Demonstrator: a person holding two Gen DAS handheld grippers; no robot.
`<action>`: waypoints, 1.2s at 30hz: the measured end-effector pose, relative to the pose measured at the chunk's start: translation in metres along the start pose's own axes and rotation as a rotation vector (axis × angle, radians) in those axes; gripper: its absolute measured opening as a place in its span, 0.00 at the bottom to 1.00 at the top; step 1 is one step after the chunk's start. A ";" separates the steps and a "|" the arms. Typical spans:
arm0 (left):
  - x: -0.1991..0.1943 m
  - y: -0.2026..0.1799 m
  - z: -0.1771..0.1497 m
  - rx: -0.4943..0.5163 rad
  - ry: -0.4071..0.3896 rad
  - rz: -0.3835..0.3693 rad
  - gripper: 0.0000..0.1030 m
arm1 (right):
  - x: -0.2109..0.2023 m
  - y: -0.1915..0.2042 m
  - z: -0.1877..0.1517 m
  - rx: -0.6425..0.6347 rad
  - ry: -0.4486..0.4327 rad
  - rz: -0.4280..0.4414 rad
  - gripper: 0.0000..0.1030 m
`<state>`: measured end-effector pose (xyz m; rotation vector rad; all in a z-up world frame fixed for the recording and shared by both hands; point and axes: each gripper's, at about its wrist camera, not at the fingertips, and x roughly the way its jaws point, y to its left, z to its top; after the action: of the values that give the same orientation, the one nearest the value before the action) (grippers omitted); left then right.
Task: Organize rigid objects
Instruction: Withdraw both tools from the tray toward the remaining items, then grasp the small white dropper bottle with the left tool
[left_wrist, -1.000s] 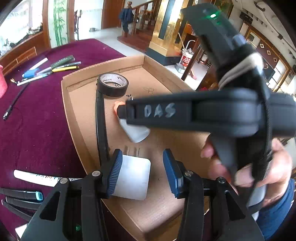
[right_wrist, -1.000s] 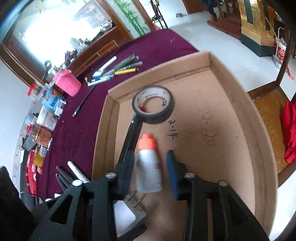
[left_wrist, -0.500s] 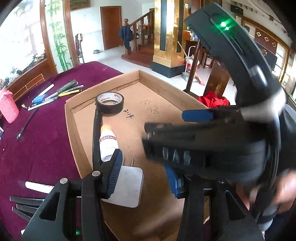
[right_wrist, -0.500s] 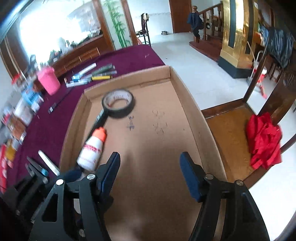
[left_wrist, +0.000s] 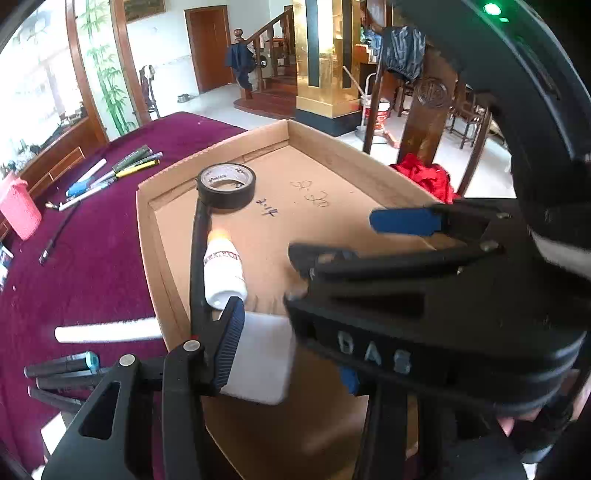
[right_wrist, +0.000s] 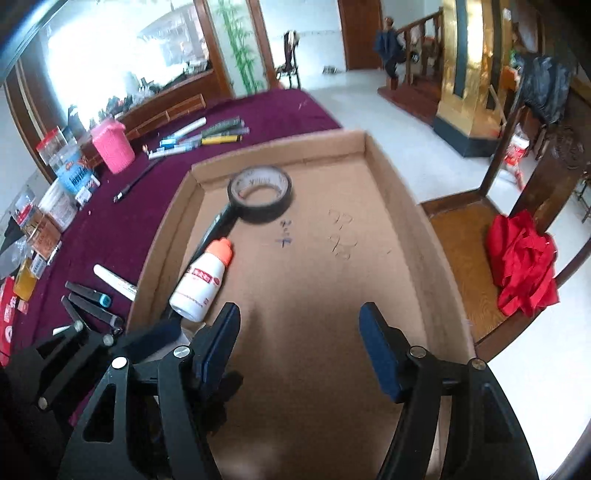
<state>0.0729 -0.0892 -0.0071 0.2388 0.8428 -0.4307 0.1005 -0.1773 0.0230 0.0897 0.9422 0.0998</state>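
Note:
A shallow cardboard box (left_wrist: 325, 147) lies on the purple cloth. In it are a black tape roll (left_wrist: 227, 184), a long black pen (left_wrist: 197, 266) along the left wall, and a white bottle with an orange cap (right_wrist: 201, 284) lying beside the pen. My right gripper (right_wrist: 299, 317) hovers open over the bare box floor, with nothing between its fingers and the bottle to its left. My left gripper (left_wrist: 286, 321) is at the box's near left corner. A flat white piece (left_wrist: 258, 358) lies against its left pad, unclamped. The right gripper (left_wrist: 332, 240) hides its right finger.
Several markers (left_wrist: 110, 173) lie on the cloth beyond the box, and a white marker (left_wrist: 107, 330) and dark pens (left_wrist: 62, 369) lie at its left. A pink cup (right_wrist: 110, 147) and small packages (right_wrist: 55, 206) stand far left. A red cloth (right_wrist: 524, 266) lies on a wooden chair at the right.
My right gripper opened, let go of the white bottle and drew back to the right. The bottle now lies in the box. The left gripper shifted slightly.

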 end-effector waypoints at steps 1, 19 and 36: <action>-0.004 0.001 0.000 0.000 -0.015 0.009 0.42 | -0.008 0.001 -0.001 -0.003 -0.031 -0.025 0.60; -0.090 0.062 -0.051 -0.101 -0.161 0.134 0.43 | -0.076 0.076 -0.029 -0.101 -0.212 0.051 0.57; -0.165 0.213 -0.178 -0.241 -0.045 0.184 0.43 | -0.077 0.151 -0.086 -0.220 -0.167 0.331 0.56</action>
<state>-0.0459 0.2108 0.0113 0.0823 0.8122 -0.1599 -0.0209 -0.0343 0.0529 0.0489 0.7378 0.4936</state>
